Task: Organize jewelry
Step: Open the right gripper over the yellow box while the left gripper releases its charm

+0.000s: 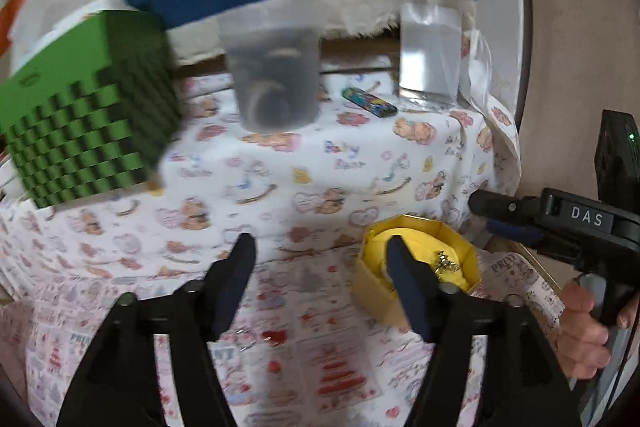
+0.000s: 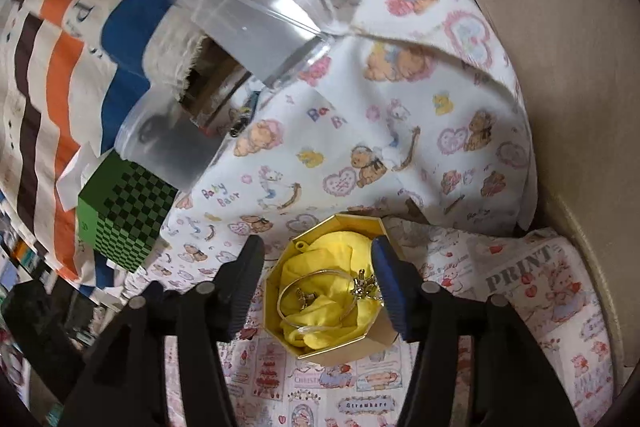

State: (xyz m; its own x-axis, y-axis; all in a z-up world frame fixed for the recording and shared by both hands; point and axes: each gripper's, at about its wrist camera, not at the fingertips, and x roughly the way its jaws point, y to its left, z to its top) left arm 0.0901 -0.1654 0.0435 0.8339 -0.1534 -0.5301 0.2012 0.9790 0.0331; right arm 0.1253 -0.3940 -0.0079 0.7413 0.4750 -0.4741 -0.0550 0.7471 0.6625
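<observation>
A yellow octagonal jewelry box (image 2: 362,341) with a yellow cloth lining sits on the printed cloth. A thin bangle (image 2: 308,277) and a small gold charm (image 2: 362,285) lie inside it. My right gripper (image 2: 316,285) is open and empty, hovering just above the box with its fingers on either side of it. The box also shows in the left wrist view (image 1: 372,289). My left gripper (image 1: 320,275) is open and empty, to the left of the box. The right gripper (image 1: 508,217) shows there at the right edge.
A green checkered box (image 1: 84,131), a frosted plastic cup (image 1: 276,79), a clear spray bottle (image 1: 430,39) and a small colourful clip (image 1: 368,101) stand on the bear-print cloth (image 1: 280,179) behind. A striped fabric hangs at the back.
</observation>
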